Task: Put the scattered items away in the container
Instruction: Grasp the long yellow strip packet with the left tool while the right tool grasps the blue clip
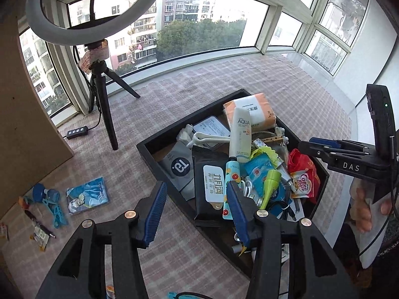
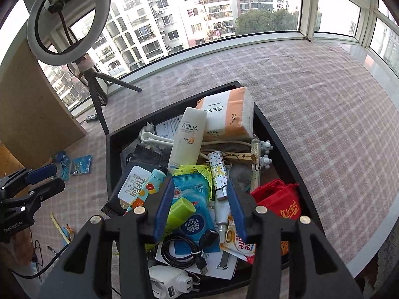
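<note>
A black tray (image 1: 149,147) on the checked cloth is piled with items: an orange tissue pack (image 1: 249,111), a white AQUA tube (image 1: 240,134), a black wipes pack (image 1: 212,186) and a red Coffee-mate sachet (image 1: 303,179). My left gripper (image 1: 195,211) hangs open over the tray's near-left edge, nothing pressed between its pads. My right gripper (image 2: 199,209) is open above a green-capped tube (image 2: 180,211) and a blue Vinda pack (image 2: 194,224) lying in the tray (image 2: 274,134). Left of the tray lie a blue packet (image 1: 87,195), a blue plastic clip (image 1: 49,199) and a pen (image 1: 40,224).
A ring light on a black tripod (image 1: 107,114) stands behind the tray on the left, its cable switch (image 1: 77,132) on the cloth. A brown board (image 1: 25,124) walls the left side. Windows close off the back. A person's hand (image 1: 366,209) holds the right gripper.
</note>
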The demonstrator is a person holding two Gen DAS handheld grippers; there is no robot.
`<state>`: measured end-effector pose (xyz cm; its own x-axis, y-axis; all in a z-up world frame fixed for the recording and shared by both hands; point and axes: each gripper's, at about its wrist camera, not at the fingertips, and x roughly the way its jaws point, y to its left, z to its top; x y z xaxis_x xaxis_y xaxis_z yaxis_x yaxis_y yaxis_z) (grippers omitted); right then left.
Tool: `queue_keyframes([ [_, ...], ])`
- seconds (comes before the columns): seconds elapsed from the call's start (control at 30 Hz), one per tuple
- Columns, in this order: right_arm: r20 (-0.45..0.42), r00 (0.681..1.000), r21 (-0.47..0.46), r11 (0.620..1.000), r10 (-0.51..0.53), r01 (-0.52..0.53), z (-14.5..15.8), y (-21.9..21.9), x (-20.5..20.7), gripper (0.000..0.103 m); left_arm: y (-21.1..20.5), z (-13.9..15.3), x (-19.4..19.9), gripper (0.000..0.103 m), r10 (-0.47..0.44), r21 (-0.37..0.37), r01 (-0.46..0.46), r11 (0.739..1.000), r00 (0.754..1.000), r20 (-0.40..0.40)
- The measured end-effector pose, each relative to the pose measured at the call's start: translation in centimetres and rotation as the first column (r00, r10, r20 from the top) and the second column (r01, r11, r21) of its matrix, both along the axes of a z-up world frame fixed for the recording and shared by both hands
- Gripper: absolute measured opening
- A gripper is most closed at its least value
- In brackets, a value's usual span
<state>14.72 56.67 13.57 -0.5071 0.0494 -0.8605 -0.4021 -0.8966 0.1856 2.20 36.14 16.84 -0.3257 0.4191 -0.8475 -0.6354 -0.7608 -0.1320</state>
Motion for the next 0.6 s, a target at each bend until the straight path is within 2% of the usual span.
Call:
queue_keyframes([
  [0.4,-0.034,0.991,0.009,0.992,0.126,-0.126,1.0,-4.7,-0.5,0.043,-3.8,0.6,1.2,0.048,0.066,-0.024,-0.067,0.997,0.997,-0.049],
  [0.6,-0.027,0.976,0.006,0.976,0.216,-0.216,0.6,-8.4,-0.7,0.043,-8.6,0.4,1.7,0.049,0.119,-0.038,-0.121,0.992,0.991,-0.054],
])
